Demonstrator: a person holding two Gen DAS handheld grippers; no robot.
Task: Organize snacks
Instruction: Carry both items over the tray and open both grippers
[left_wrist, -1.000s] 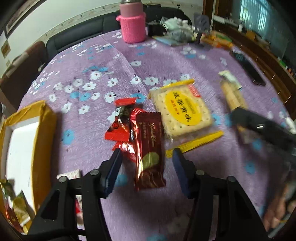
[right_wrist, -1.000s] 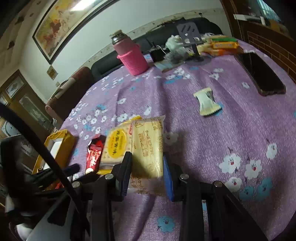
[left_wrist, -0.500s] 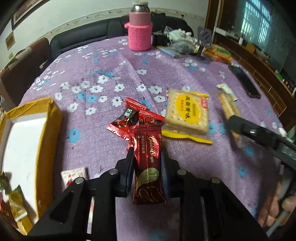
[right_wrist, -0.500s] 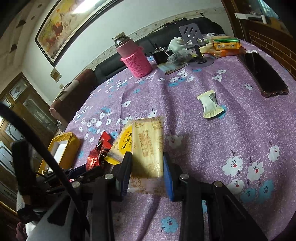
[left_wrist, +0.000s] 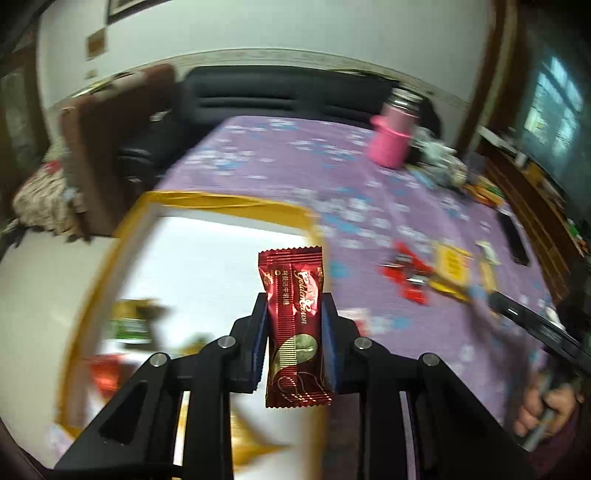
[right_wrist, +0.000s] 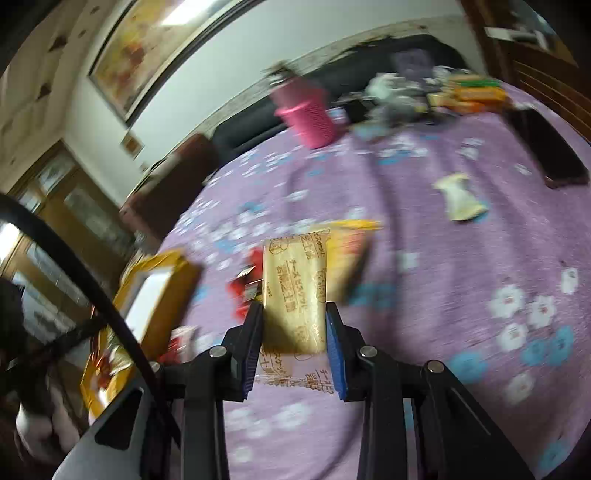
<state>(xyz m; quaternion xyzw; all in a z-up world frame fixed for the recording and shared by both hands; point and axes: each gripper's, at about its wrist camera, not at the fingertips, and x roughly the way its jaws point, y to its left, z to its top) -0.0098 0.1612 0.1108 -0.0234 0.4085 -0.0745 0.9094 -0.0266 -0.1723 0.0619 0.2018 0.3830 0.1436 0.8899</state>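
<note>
My left gripper (left_wrist: 294, 325) is shut on a dark red chocolate bar (left_wrist: 295, 325), which hangs in the air over the yellow-rimmed box (left_wrist: 221, 201) with its white floor. Several snack packs lie blurred in the box's near corner. My right gripper (right_wrist: 294, 323) is shut on a pale yellow biscuit pack (right_wrist: 295, 291), lifted off the purple flowered cloth. Behind that pack lie the yellow cracker pack (right_wrist: 351, 254) and red candy wrappers (right_wrist: 243, 288). The same red wrappers (left_wrist: 406, 273) and cracker pack (left_wrist: 452, 266) show at the right in the left wrist view.
A pink-sleeved flask (right_wrist: 306, 110) stands at the table's far side beside a clutter of small items. A white candy (right_wrist: 460, 197) and a black phone (right_wrist: 546, 151) lie to the right. A dark sofa (left_wrist: 288, 92) and a brown chair (left_wrist: 110, 122) border the table.
The left gripper closed on the chocolate bar, lifted it off the table and swung left over the box. The right gripper, still holding the biscuit pack, rose a little and shifted towards the box.
</note>
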